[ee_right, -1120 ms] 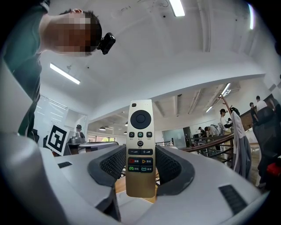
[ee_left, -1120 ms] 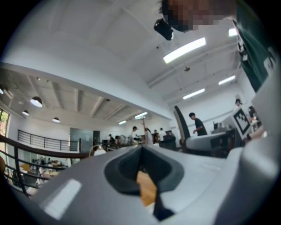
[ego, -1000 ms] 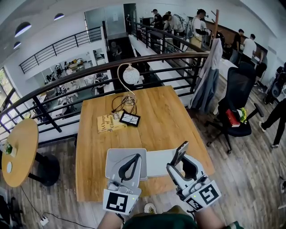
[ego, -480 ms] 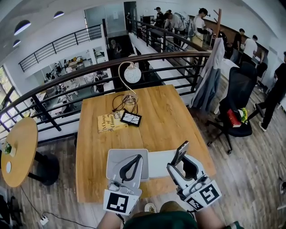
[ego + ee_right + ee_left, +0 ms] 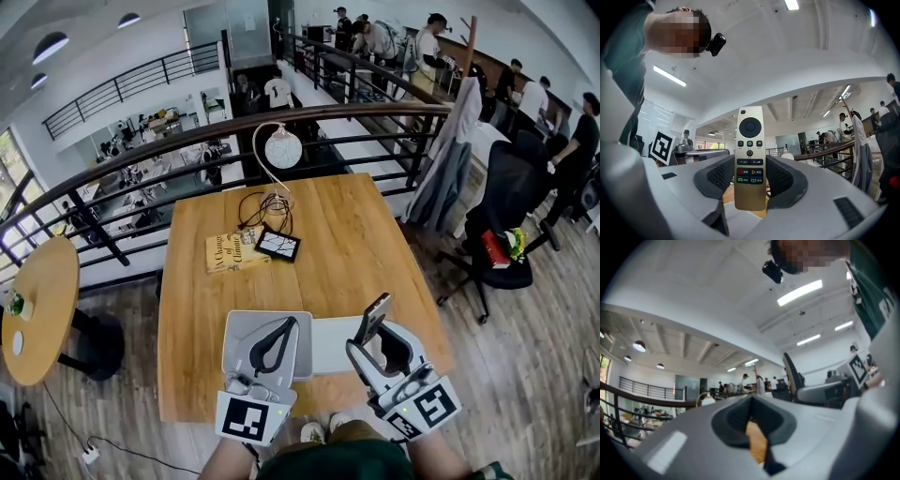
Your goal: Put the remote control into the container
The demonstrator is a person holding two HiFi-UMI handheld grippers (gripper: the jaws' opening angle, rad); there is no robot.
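Note:
A slim gold remote control [image 5: 749, 126] with a black button pad stands upright between the pads of my right gripper [image 5: 751, 176], which is shut on its lower half. In the head view the remote control [image 5: 376, 314] sticks up from the right gripper [image 5: 377, 337] over the table's near right part. The grey square container [image 5: 236, 328] lies at the near table edge. My left gripper [image 5: 286, 328] hovers over the container, its fingertips touching and nothing between them. The left gripper view shows the left gripper [image 5: 751, 399] with its pads meeting and wood showing below.
A white flat panel [image 5: 333, 342] lies right of the container. Farther back on the wooden table [image 5: 347, 253] are a yellow book [image 5: 234, 250], a black square pad [image 5: 277, 244], cables [image 5: 255, 214] and a globe lamp [image 5: 282, 150]. A railing runs behind; an office chair [image 5: 506, 206] stands right.
Both grippers have shifted slightly along with the view; the remote stays held in the right gripper. People in the background at right have moved.

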